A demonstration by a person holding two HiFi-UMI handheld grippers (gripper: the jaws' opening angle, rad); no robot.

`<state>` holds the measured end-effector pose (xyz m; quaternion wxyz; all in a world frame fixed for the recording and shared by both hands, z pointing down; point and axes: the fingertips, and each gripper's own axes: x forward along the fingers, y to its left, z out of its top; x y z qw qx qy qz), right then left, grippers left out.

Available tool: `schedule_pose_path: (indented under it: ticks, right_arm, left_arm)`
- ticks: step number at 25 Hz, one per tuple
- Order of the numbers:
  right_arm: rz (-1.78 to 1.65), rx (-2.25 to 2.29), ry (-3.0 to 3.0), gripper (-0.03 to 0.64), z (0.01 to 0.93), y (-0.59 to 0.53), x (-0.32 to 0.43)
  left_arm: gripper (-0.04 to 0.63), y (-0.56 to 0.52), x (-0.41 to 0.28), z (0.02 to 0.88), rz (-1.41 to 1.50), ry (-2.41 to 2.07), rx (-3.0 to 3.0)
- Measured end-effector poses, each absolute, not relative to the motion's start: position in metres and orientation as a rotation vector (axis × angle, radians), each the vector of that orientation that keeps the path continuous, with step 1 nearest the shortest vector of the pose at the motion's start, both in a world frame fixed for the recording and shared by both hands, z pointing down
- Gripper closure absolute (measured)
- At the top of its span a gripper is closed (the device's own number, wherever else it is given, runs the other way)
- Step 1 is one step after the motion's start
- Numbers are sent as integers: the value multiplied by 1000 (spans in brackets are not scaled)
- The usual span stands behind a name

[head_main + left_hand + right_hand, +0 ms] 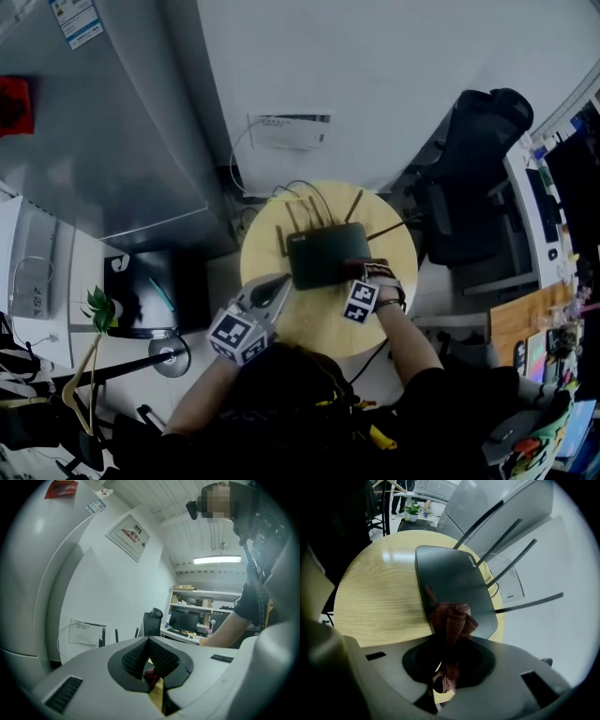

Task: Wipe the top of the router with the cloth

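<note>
We have right gripper (pixel 447 663) pinching reddish-brown cloth (pixel 450 619), bunch on near corner of black router (pixel 449 576), mid round wooden table (pixel 380 323). Left gripper (pixel 151 663) fingers pressed together, empty, beside router. We judge wipe barely begun; most of top remains.

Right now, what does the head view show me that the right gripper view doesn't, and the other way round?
Only the head view shows both tools at once: the left gripper, holding nothing, the right gripper, the person's arms and an office chair. Only the right gripper view shows up close that the cloth is pinched between its jaws and bunched on the near end of the router. Both show the black router, its antennas and the round wooden table.
</note>
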<state>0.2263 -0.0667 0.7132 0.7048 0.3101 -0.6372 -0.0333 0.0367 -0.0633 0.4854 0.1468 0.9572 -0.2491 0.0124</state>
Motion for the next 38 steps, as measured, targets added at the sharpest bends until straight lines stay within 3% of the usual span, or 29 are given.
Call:
schedule_pose_path:
  ticks: [13, 24, 28, 32, 38]
  right_arm:
    - [202, 608, -1670, 554, 708, -28, 225]
    - [651, 1073, -1592, 554, 728, -102, 349]
    - [732, 1181, -1504, 554, 731, -121, 359]
    - [631, 950, -1600, 554, 752, -118, 321]
    - [471, 667, -1513, 555, 755, -85, 323]
  left_arm:
    - [603, -58, 44, 487, 29, -728, 2744]
    - [603, -62, 18, 497, 98, -884, 2698]
    - [603, -61, 12, 501, 123, -922, 2683]
    - [603, -62, 8, 499, 129, -960, 2663]
    - [604, -58, 13, 502, 136, -932, 2677]
